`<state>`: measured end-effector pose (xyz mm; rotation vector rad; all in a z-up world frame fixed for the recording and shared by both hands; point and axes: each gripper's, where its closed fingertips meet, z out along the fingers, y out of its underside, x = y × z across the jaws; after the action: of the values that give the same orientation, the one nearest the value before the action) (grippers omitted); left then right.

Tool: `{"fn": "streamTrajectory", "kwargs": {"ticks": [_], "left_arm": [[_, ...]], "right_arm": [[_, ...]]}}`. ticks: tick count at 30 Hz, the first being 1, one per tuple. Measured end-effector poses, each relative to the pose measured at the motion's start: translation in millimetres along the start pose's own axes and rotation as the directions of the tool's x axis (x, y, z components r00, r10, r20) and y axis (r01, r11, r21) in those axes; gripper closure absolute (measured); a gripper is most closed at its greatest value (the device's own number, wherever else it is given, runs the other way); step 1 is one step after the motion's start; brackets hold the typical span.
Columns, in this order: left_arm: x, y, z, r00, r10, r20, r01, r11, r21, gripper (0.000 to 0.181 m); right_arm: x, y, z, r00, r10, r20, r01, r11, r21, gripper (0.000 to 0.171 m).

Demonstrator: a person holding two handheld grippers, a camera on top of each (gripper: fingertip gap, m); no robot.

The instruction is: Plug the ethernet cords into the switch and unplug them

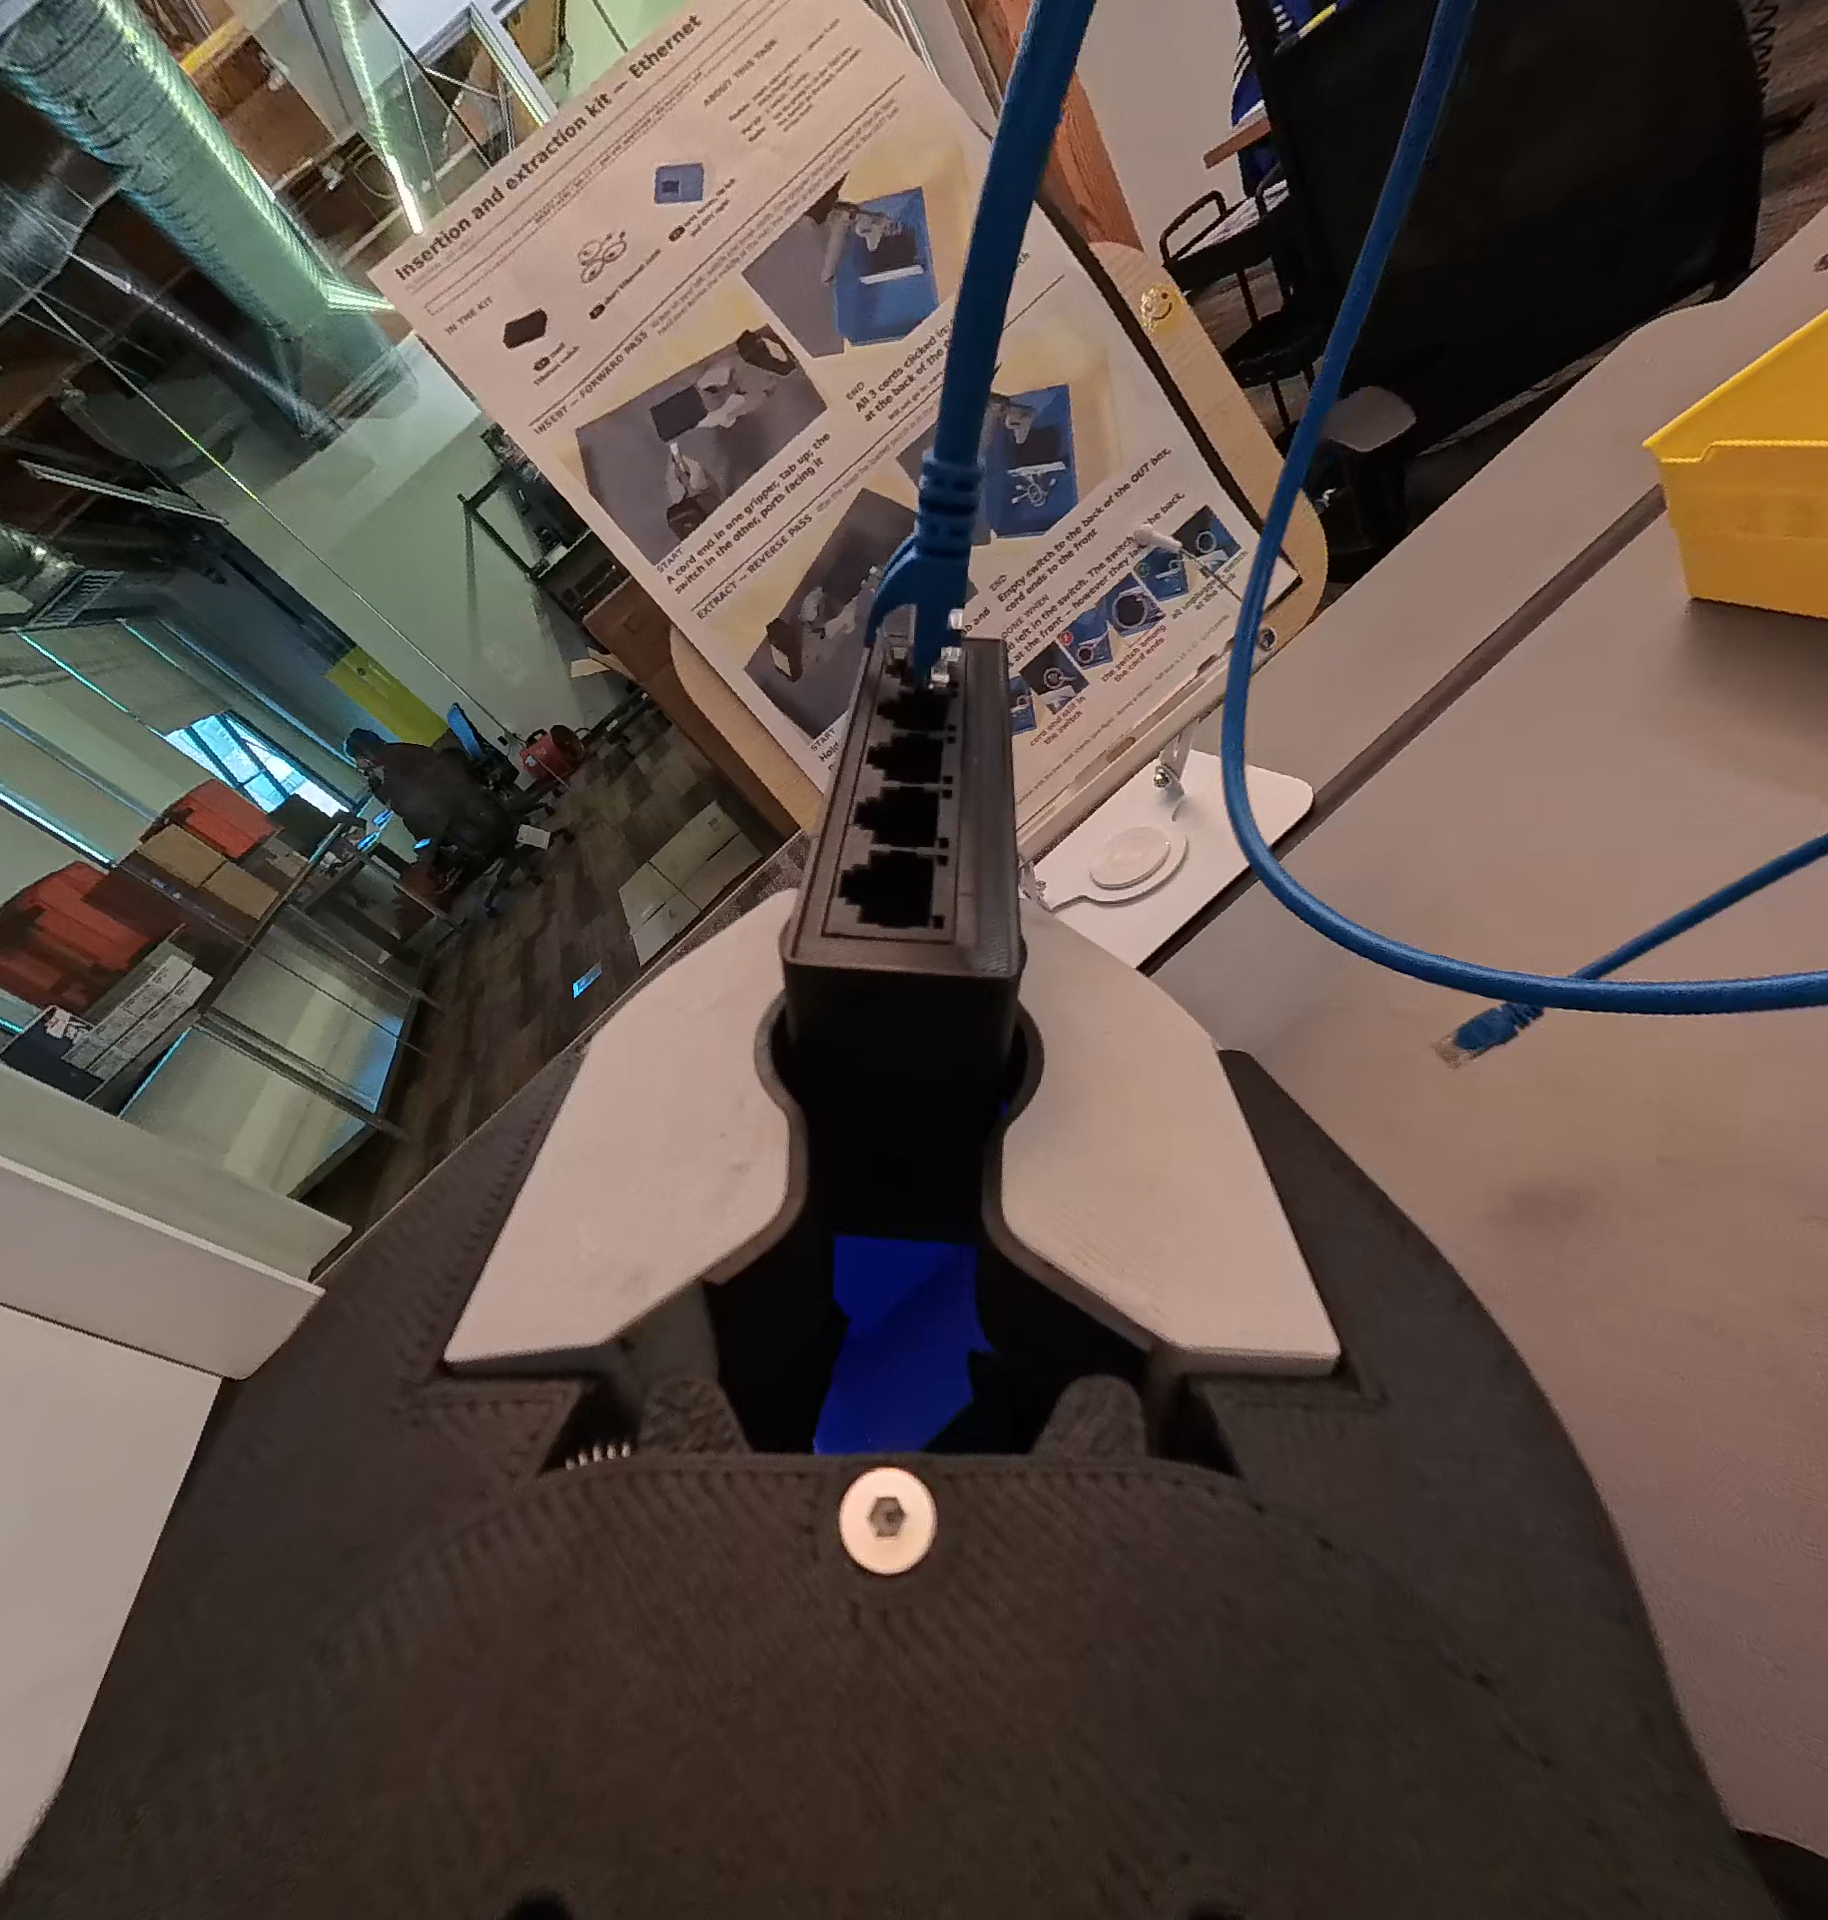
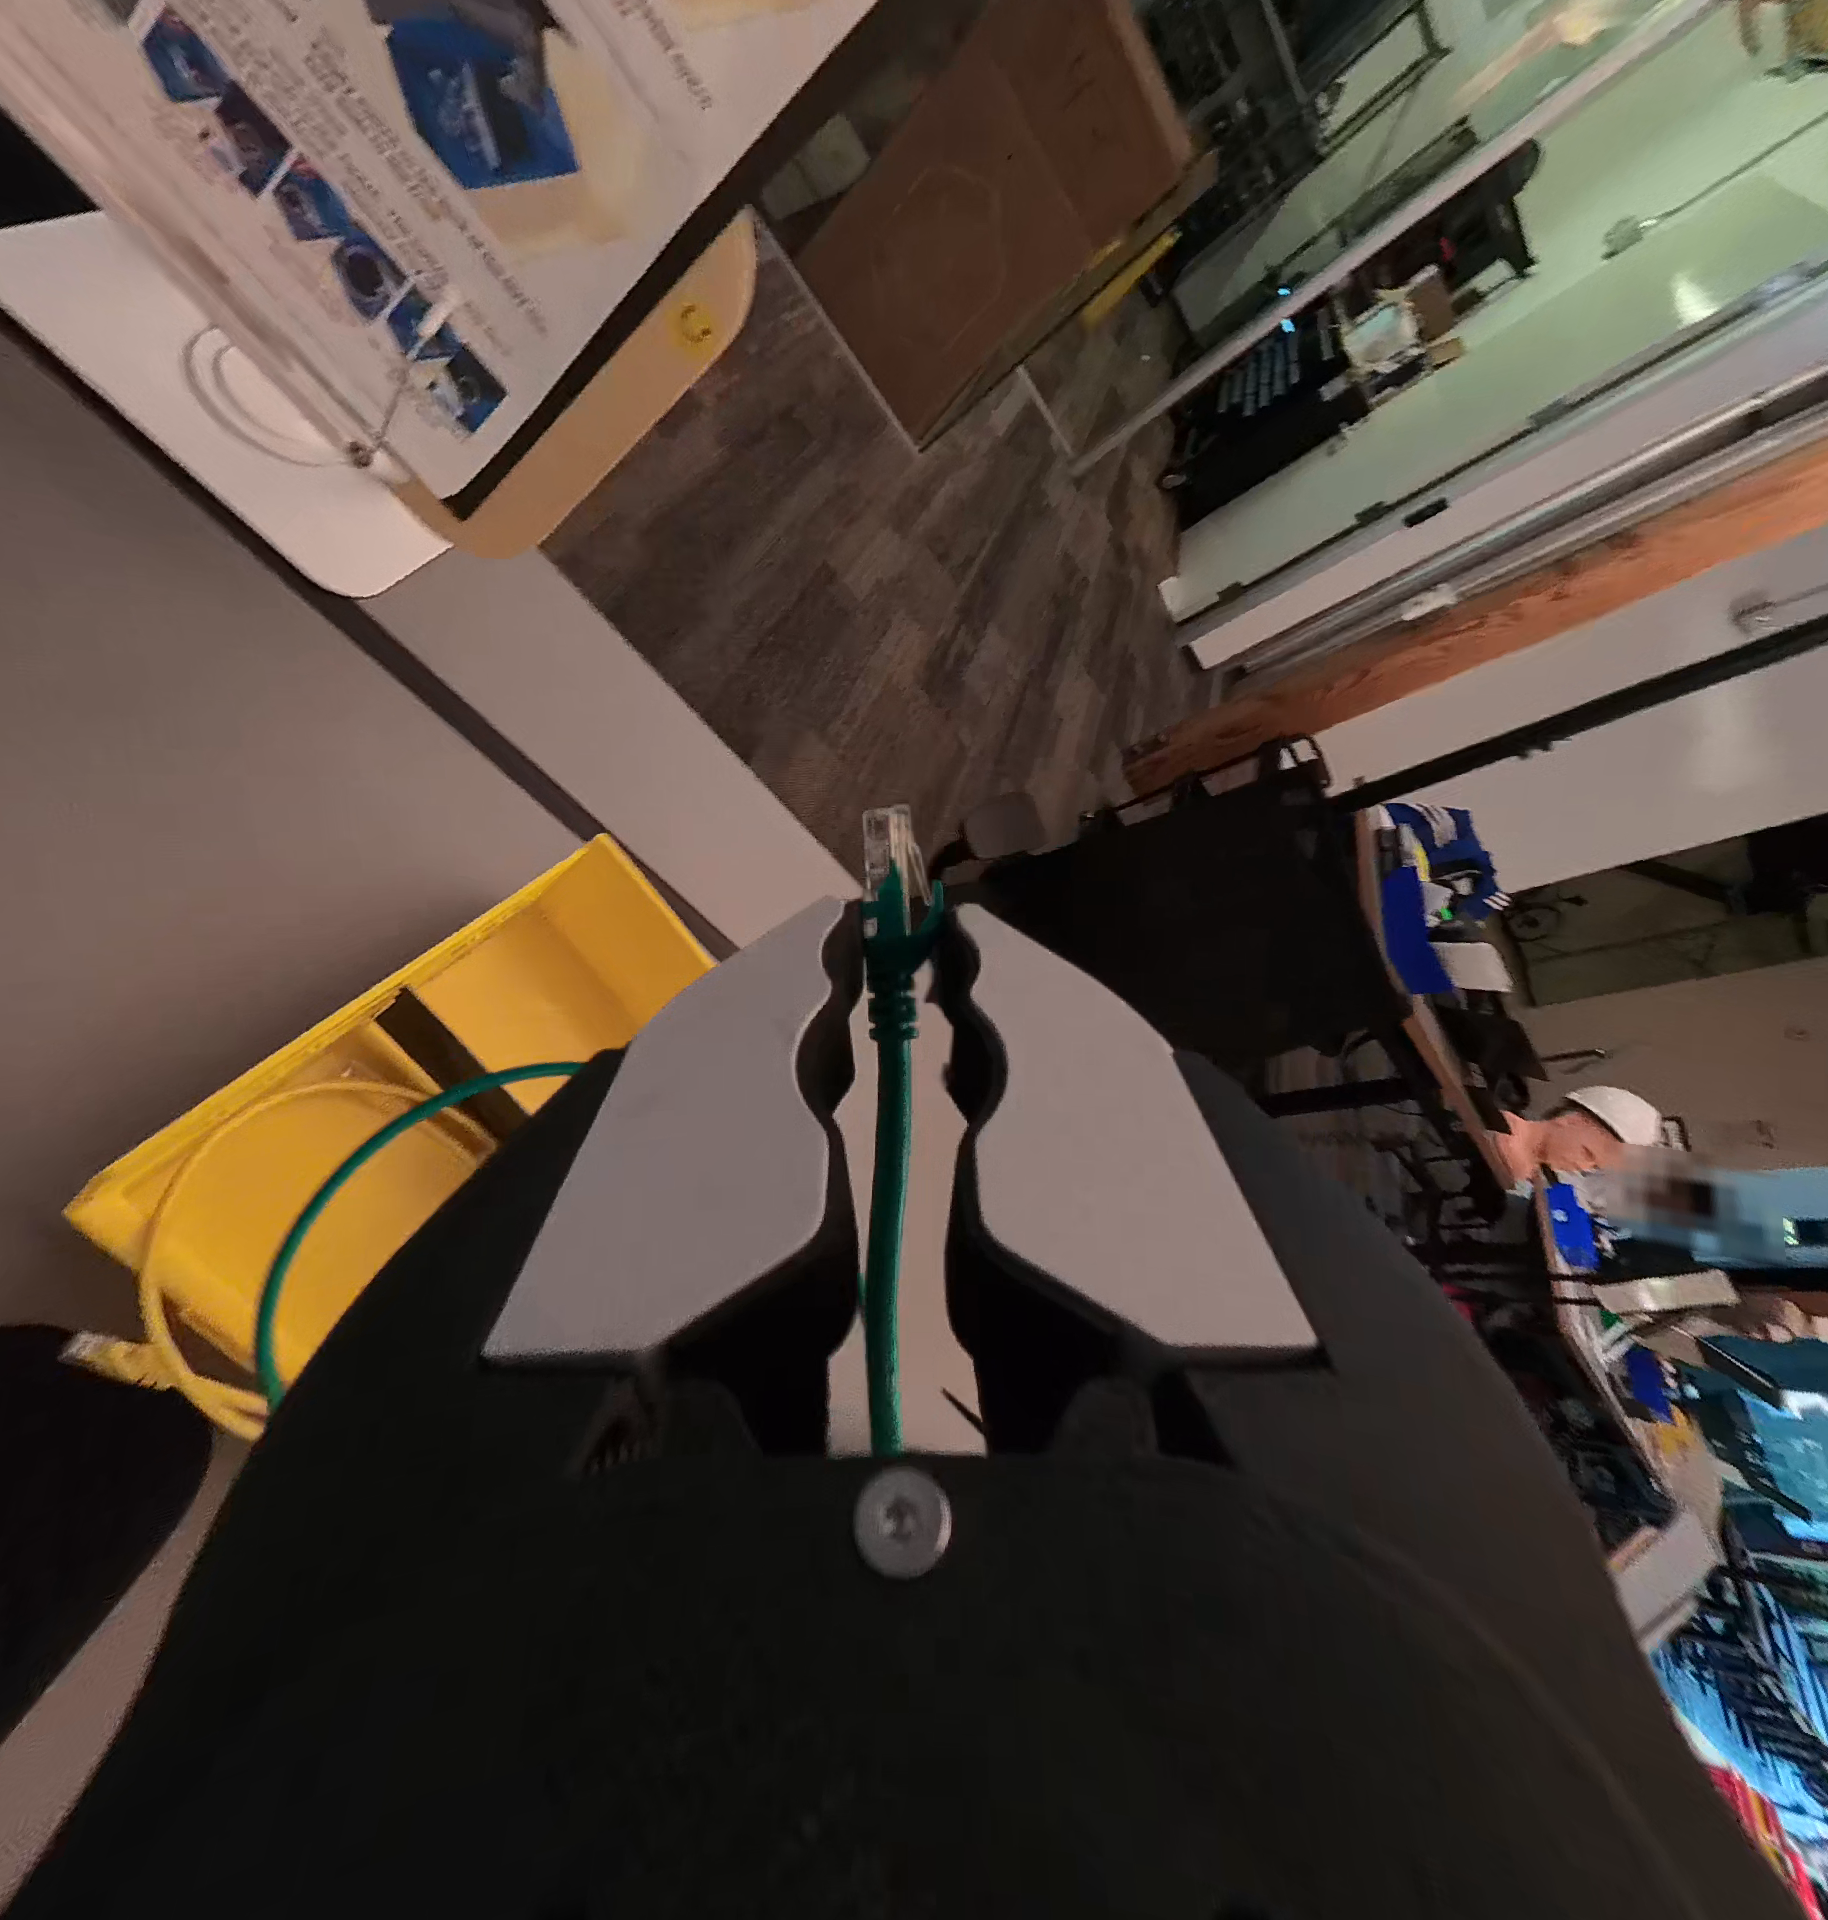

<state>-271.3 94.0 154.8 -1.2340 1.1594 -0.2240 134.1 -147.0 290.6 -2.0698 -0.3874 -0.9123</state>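
Note:
In the left wrist view my left gripper [image 1: 902, 982] is shut on a black ethernet switch [image 1: 910, 821], held off the table with its row of ports facing the camera. A blue ethernet cord [image 1: 967, 343] is plugged into the farthest port; its cable loops up and round to the right, and its free plug [image 1: 1490, 1031] lies on the grey table [image 1: 1512, 1247]. In the right wrist view my right gripper [image 2: 894, 920] is shut on a green ethernet cord [image 2: 894, 1143] just behind its clear plug [image 2: 886, 854], which sticks out past the fingertips.
A yellow bin [image 2: 390, 1101] on the table holds a yellow cord [image 2: 177, 1340], and the green cable trails into it; the bin also shows in the left wrist view [image 1: 1783, 488]. An instruction board [image 1: 816, 395] stands on a white base at the table's far edge. A person sits in the background. There is about 50 cm between the tips of the two grippers.

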Motion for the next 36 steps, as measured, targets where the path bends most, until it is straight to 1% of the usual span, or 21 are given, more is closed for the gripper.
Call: {"fn": "streamTrajectory", "kwargs": {"ticks": [2,6,12,17,19,21,24,27,28,30,32,33,34,36], "left_arm": [[0,0,0,1.0,0.0,0.001,0.0,1.0,-0.001,0.152],[1,1,1,1.0,0.006,0.0,-0.006,1.0,-0.007,0.152],[6,0,2,1.0,0.026,-0.007,-0.026,0.999,-0.02,0.152],[9,-1,4,0.999,0.035,-0.014,-0.035,0.999,-0.02,0.152],[12,-3,5,0.999,0.042,-0.019,-0.042,0.999,-0.019,0.152],[16,-5,5,0.998,0.047,-0.031,-0.048,0.999,-0.013,0.152],[24,-10,6,0.996,0.055,-0.064,-0.054,0.998,0.011,0.152],[35,-18,6,0.992,0.066,-0.107,-0.061,0.997,0.047,0.152],[40,-22,6,0.99,0.076,-0.122,-0.068,0.996,0.063,0.152],[50,-31,7,0.984,0.097,-0.149,-0.082,0.991,0.102,0.152],[62,-42,9,0.978,0.115,-0.172,-0.089,0.985,0.149,0.152],[70,-49,9,0.974,0.128,-0.187,-0.094,0.979,0.178,0.152],[79,-56,9,0.968,0.151,-0.201,-0.107,0.971,0.216,0.153],[99,-71,7,0.953,0.205,-0.223,-0.133,0.945,0.299,0.153]], "right_arm": [[-20,11,13,0.999,-0.015,0.034,0.016,1.0,-0.017,0.156],[-79,45,45,0.993,-0.036,0.115,0.045,0.996,-0.078,0.156],[-173,101,87,0.962,0.013,0.274,0.044,0.979,-0.198,0.156],[-243,159,114,0.901,0.094,0.424,0.073,0.93,-0.361,0.156],[-265,181,124,0.877,0.15,0.455,0.062,0.906,-0.419,0.156],[-281,196,134,0.864,0.187,0.467,0.042,0.899,-0.437,0.155],[-288,201,138,0.838,0.233,0.493,0.003,0.902,-0.433,0.148],[-275,182,123,0.783,0.305,0.542,-0.108,0.925,-0.365,0.14],[-265,171,117,0.773,0.312,0.552,-0.147,0.935,-0.322,0.137],[-240,143,101,0.788,0.277,0.55,-0.206,0.96,-0.189,0.128],[-212,103,79,0.84,0.186,0.509,-0.232,0.972,0.029,0.124],[-197,80,65,0.884,0.124,0.451,-0.222,0.96,0.17,0.12],[-184,56,48,0.925,0.066,0.374,-0.195,0.927,0.319,0.116],[-168,12,9,0.982,-0.009,0.19,-0.103,0.815,0.57,0.117]]}}
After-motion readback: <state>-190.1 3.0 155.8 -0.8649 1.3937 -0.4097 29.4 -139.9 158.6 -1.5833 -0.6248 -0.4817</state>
